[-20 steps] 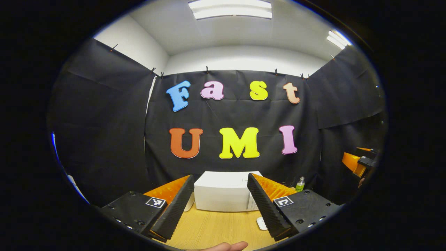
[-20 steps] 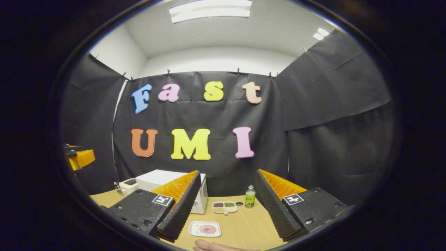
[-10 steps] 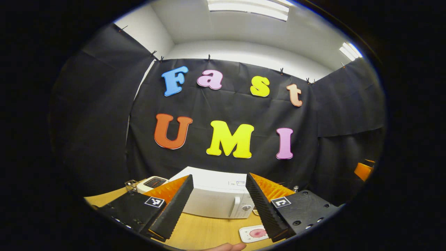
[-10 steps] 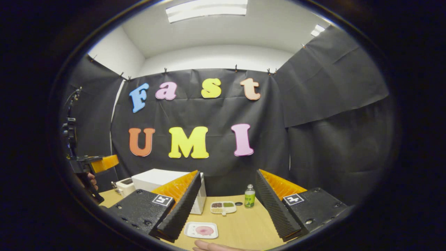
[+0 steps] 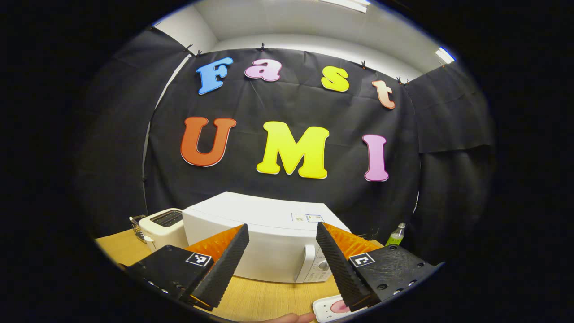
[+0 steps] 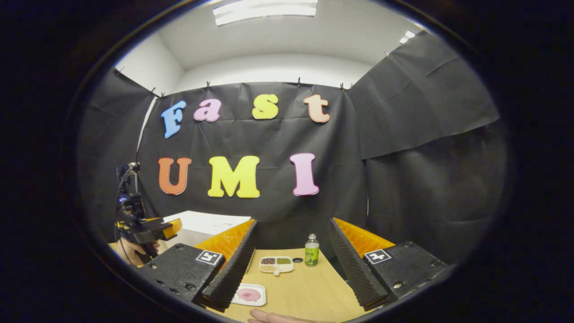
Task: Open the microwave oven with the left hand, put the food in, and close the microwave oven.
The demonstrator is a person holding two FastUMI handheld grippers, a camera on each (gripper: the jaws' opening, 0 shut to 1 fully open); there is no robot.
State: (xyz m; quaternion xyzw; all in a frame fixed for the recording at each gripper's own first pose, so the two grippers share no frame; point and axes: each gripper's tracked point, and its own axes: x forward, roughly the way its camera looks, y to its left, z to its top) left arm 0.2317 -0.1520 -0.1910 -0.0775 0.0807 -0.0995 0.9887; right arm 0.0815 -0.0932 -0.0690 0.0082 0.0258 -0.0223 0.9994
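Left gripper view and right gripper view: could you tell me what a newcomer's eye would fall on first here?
The white microwave, door shut, sits on the wooden table straight ahead of the open left gripper, with a white toaster beside it. In the right gripper view, a plate of pink food lies between the open right gripper's fingers, a green bottle farther back.

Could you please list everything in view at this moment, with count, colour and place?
Microwave: one, white, door shut, back of the table, ahead of the left gripper.
Toaster: one, cream, beside the microwave.
Plate with food: one, white with a pink patch, near table edge.
Divided dish: one, white, brown and green fillings, mid-table.
Bottle: one, green, upright beside the dish.
Table: one, light wood.
Left gripper: open, pointing at the microwave.
Right gripper: open, above the table.
Hand: one, holding the left gripper, seen in the right gripper view.
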